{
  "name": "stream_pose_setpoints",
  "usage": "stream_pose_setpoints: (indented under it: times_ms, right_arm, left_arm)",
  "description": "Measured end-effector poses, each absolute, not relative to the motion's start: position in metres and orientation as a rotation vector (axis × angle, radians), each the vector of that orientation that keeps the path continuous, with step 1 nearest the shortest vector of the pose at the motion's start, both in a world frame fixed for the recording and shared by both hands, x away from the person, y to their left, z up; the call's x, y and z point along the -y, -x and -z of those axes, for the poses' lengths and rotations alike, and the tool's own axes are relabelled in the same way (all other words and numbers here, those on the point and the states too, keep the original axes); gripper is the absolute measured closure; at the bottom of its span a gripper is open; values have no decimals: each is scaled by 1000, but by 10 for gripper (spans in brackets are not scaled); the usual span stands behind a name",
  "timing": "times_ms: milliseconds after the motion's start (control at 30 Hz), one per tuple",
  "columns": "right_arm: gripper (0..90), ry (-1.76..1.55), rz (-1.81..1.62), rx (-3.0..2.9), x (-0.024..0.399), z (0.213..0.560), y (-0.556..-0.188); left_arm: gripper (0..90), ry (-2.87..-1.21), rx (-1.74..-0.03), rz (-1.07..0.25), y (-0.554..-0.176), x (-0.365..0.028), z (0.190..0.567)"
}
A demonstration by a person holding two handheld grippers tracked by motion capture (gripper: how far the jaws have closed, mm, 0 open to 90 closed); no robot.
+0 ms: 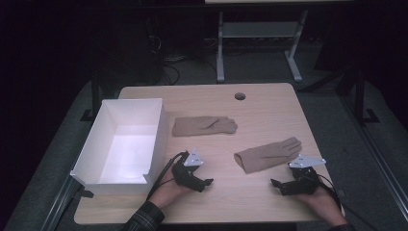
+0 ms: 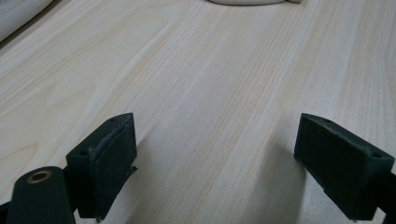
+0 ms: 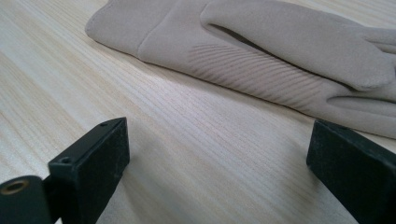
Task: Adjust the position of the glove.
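Two tan gloves lie flat on the wooden table (image 1: 269, 115). One glove (image 1: 204, 126) rests near the middle, just right of the white box (image 1: 159, 130). The other glove (image 1: 267, 155) lies toward the right, and in the right gripper view this glove (image 3: 261, 51) is just beyond the jaws. My left gripper (image 1: 204, 183) rests low on the table near the front, open, with bare wood between its jaws (image 2: 215, 158). My right gripper (image 1: 278, 185) sits below the right glove, open and holding nothing (image 3: 219, 172).
The white box is open at the top and nothing shows inside it; it overhangs the table's left edge. A round cable hole (image 1: 240, 96) is at the back of the table. Beyond the table stand a desk frame (image 1: 260, 43) and cables on a dark floor.
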State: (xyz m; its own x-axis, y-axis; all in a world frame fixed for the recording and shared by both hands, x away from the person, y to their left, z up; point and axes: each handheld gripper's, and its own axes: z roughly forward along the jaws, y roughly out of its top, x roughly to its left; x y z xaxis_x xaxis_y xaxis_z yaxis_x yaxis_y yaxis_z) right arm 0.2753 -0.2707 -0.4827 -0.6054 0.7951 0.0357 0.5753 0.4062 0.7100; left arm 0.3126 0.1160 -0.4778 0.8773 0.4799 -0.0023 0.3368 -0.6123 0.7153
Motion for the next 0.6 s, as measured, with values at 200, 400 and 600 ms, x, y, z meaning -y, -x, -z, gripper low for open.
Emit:
stream_pose_setpoints:
  times_ms: [200, 400, 600]
  right_arm:
    - [55, -1181, -1011, -2362, 271, 483, -276]
    - [156, -1210, -990, -2372, 272, 478, -277]
    - [414, -1242, -982, -2379, 273, 468, -275]
  left_arm:
    - [122, -2283, -587, -245, -312, -116, 478]
    - [122, -2279, -589, -241, -312, -116, 478]
    - [122, -2277, -586, -241, -315, -114, 478]
